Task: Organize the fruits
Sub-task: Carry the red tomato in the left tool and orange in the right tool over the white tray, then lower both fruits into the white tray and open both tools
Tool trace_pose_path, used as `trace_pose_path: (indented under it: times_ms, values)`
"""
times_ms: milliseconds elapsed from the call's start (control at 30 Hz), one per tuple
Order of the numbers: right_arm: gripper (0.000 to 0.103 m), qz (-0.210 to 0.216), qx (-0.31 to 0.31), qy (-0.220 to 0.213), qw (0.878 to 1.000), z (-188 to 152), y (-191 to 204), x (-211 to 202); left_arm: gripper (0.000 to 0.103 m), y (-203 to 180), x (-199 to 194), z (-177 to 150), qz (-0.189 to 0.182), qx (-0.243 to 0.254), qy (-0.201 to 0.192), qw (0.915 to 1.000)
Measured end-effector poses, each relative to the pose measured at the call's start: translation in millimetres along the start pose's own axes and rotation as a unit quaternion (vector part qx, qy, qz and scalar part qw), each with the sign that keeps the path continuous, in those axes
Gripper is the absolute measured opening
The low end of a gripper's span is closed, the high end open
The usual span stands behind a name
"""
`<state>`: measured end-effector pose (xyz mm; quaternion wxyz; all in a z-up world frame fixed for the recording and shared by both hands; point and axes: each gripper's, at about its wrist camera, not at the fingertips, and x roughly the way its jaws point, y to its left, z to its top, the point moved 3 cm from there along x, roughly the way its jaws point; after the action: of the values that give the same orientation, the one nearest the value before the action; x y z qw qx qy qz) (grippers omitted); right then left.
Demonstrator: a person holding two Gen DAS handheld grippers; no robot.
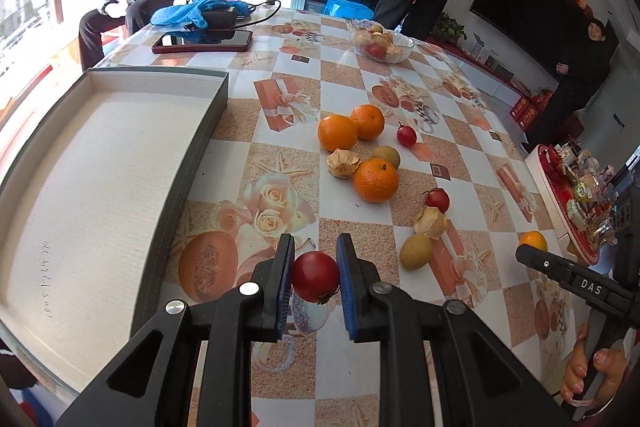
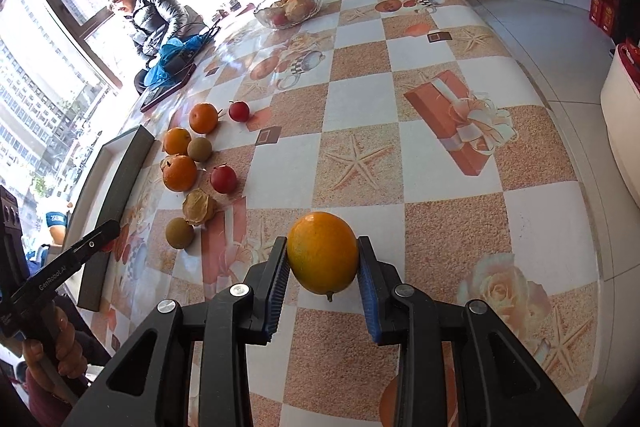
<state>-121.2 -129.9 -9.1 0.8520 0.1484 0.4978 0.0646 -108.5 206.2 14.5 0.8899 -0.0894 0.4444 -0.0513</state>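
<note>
Black left gripper (image 1: 316,277) is clamped on a small, smooth red fruit (image 1: 315,275).
Right gripper (image 2: 323,259) is clamped on a round orange fruit (image 2: 322,253); both are squeezed gently at the middle.

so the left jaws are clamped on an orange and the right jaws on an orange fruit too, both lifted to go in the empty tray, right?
Not quite. The left gripper is shut on a small red fruit, not an orange, as the left wrist view shows. The rest holds: the right gripper clamps an orange fruit, and the tray is empty.
</note>
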Motion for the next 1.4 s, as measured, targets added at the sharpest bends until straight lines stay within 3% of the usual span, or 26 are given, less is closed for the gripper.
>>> trace_pose_path:
  times_ms: [300,500,700,900,1067,1333,1400]
  values:
    - [0.034,0.020,-0.059,0.000,0.998,7,57,-5,0.024,21,-51,14,0.021,-0.005,-0.036,0.9991]
    - [0.034,0.060,-0.135,0.003,0.989,20,138,1,0.024,60,-86,27,0.061,-0.022,-0.050,0.9967]
    - [0.034,0.102,-0.212,0.016,0.972,23,229,19,0.024,118,-106,35,0.120,-0.063,-0.061,0.9889]
    - [0.034,0.135,-0.264,0.050,0.954,15,309,57,0.024,180,-87,18,0.160,-0.120,-0.032,0.9792]
    - [0.034,0.143,-0.299,0.094,0.939,-8,352,97,0.023,209,-58,-3,0.172,-0.147,0.008,0.9740]
    - [0.034,0.134,-0.305,0.135,0.933,-20,366,136,0.026,220,-35,-11,0.179,-0.141,0.024,0.9734]
    - [0.034,0.135,-0.303,0.142,0.933,-20,365,141,0.038,220,-33,-13,0.180,-0.139,0.022,0.9735]
